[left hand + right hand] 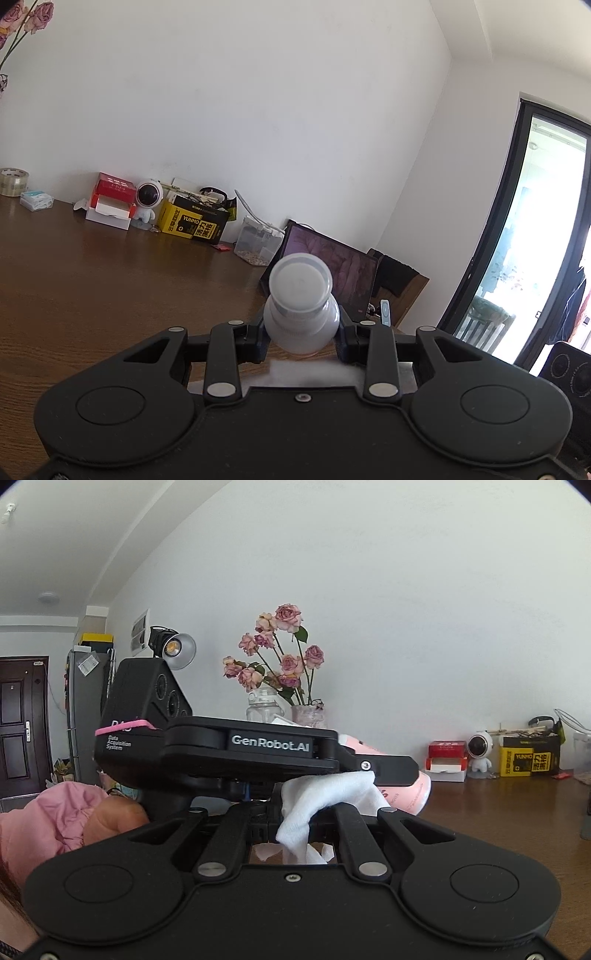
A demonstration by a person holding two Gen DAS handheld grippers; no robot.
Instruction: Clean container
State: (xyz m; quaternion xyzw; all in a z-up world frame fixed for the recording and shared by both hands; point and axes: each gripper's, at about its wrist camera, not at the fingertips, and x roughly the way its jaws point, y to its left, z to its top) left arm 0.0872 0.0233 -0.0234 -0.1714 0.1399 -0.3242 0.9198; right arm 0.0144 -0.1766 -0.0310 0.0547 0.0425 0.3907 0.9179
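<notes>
Gripping a white bottle (301,306) by its body, our left gripper (302,334) holds it lid-first above the wooden table (92,288), its fingers pressed against both sides. In the right wrist view the same bottle (413,790) shows pink at 3 o'clock of the left gripper's black body (255,753). Our right gripper (295,830) is clamped on a white cloth (325,797), which touches the bottle's near end. A vase of dried roses (277,657) stands at 12 o'clock by the wall.
</notes>
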